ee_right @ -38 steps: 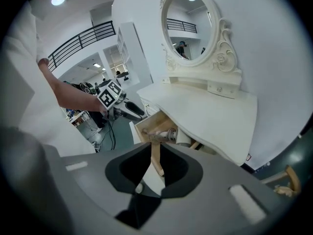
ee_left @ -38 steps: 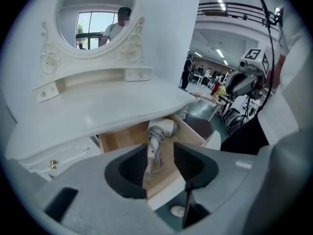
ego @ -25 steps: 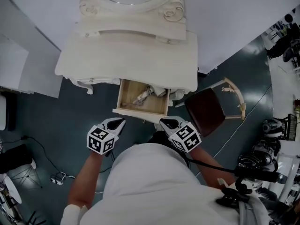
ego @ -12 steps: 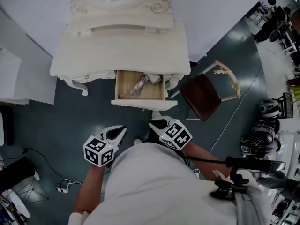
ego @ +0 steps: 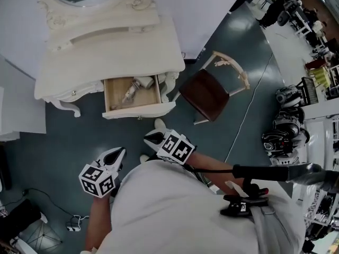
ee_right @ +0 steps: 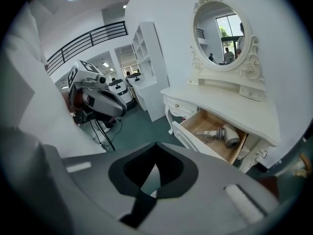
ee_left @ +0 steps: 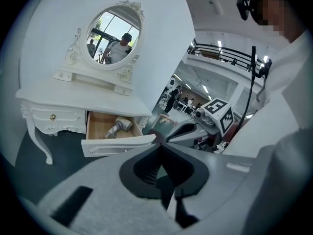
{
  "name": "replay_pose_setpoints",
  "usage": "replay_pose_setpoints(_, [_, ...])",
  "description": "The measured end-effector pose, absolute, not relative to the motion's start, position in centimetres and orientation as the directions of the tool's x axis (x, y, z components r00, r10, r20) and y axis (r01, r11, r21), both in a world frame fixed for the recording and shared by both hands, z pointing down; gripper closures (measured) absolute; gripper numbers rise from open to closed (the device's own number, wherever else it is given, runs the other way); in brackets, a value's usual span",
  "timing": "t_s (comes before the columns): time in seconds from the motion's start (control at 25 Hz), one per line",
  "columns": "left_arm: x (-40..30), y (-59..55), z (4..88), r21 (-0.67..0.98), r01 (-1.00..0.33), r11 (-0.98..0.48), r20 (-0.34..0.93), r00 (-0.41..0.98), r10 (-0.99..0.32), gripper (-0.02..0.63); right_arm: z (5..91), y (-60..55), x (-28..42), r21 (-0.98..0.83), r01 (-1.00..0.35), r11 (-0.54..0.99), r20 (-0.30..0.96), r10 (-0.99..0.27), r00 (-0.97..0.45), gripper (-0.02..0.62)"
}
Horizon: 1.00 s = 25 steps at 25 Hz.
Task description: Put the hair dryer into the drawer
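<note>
Both left gripper (ego: 121, 151) and right gripper (ego: 148, 138) have jaws closed, empty. Hair dryer (ego: 133, 88) lies in drawer (ego: 139, 110), well ahead of them.

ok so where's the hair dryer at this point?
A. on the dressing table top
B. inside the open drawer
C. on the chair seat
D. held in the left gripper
B: the hair dryer lies inside the open drawer, while the left gripper and right gripper are both shut, empty and well clear of it.
</note>
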<state>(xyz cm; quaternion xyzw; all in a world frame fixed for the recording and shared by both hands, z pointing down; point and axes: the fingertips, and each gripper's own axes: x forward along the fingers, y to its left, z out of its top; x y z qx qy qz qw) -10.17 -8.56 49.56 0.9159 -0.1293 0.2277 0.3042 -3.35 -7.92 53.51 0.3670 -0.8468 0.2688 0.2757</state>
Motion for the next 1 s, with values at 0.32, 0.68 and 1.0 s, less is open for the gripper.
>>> replay_pose_setpoints(0.32, [-11.1,-6.5,49.8,0.502,-0.381,-0.776,0.495,0.863,-0.103,0.603,53.7,-5.5,-4.3,-0.243,-0.758,0.605,0.668,-0.462,-0.583,0.597])
replay_pose_setpoints(0.68, [-11.8,-5.5,50.6,0.454,-0.409,-0.791,0.526,0.84,-0.133,0.604,53.5,-3.5,-4.5,-0.228,-0.756,0.614,0.672,-0.463,-0.579,0.597])
replay_pose_setpoints(1.0, [-11.9,-4.6,50.8,0.457,-0.411,-0.789,0.527,0.84,-0.132,0.603,53.3,-2.9,-4.5,-0.211,-0.751,0.626,0.679,-0.458,-0.573,0.597])
